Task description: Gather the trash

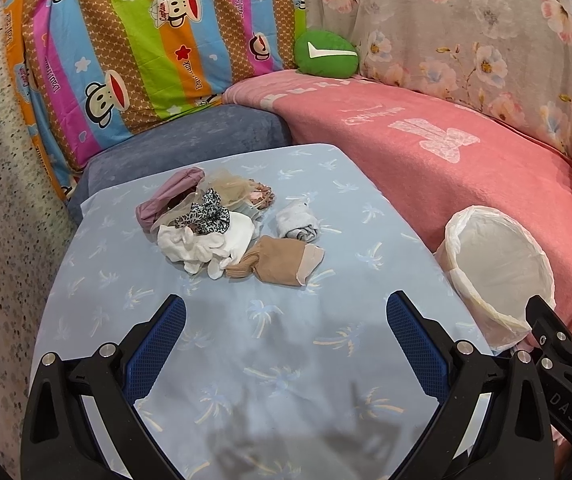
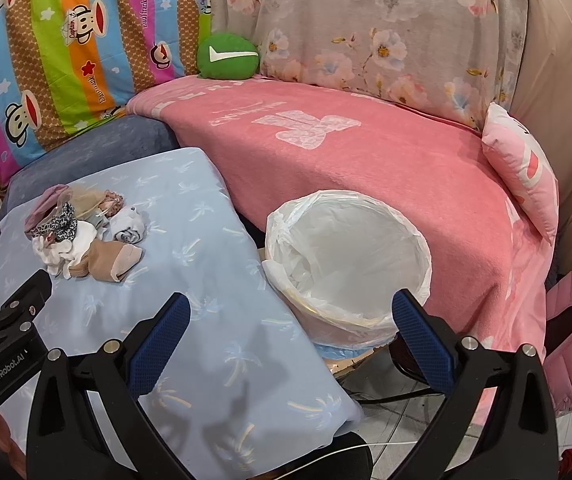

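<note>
A pile of small cloth scraps (image 1: 222, 224) lies on the light blue palm-print surface (image 1: 246, 360): a tan stocking piece (image 1: 282, 262), white bits (image 1: 202, 246), a leopard-print scrunchie (image 1: 206, 214), a mauve piece (image 1: 166, 198) and a grey-white roll (image 1: 298, 222). The pile also shows in the right wrist view (image 2: 82, 232). A bin lined with a white plastic bag (image 2: 346, 260) stands right of the surface; it also shows in the left wrist view (image 1: 494, 268). My left gripper (image 1: 286, 320) is open and empty, short of the pile. My right gripper (image 2: 290, 320) is open and empty, near the bin's front rim.
A pink blanket (image 2: 366, 152) covers the seat behind the bin. A striped monkey-print cloth (image 1: 126, 40), a floral cloth (image 1: 466, 32), a green cushion (image 1: 326, 54) and a pink pillow (image 2: 526, 172) lie at the back. Tiled floor with a cable (image 2: 386, 396) shows below the bin.
</note>
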Demonstrator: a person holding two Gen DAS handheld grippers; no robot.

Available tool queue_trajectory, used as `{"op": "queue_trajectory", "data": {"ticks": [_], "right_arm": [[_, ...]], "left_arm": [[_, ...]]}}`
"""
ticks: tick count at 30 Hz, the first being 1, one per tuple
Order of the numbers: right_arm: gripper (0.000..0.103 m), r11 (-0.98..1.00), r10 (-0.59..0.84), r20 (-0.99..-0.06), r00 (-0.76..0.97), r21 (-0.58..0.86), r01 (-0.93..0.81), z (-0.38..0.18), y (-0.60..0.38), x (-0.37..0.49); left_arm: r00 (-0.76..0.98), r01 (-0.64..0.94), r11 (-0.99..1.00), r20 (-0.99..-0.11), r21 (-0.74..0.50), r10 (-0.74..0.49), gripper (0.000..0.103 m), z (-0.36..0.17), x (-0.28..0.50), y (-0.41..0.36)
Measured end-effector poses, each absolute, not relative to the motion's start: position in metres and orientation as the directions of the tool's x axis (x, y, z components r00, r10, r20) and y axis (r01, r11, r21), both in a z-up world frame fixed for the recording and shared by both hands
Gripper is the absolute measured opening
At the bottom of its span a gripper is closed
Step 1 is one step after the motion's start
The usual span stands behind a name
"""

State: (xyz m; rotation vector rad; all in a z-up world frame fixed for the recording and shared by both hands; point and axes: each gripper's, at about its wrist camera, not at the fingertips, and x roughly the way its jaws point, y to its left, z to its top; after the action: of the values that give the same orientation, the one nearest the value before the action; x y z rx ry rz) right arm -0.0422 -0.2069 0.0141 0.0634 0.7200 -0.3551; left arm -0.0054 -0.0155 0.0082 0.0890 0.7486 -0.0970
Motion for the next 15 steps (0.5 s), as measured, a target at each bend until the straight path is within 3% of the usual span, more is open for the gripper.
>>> {"op": "queue_trajectory", "data": {"ticks": [15], "right_arm": [[0.097, 0.935, -0.301, -0.654, 0.694, -0.059, 0.349, 0.011, -0.202, -0.035]], "left_arm": [[0.729, 0.137, 0.99, -0.679, 0.019, -0.088, 0.097, 0.001, 0.008, 0.002]]}}
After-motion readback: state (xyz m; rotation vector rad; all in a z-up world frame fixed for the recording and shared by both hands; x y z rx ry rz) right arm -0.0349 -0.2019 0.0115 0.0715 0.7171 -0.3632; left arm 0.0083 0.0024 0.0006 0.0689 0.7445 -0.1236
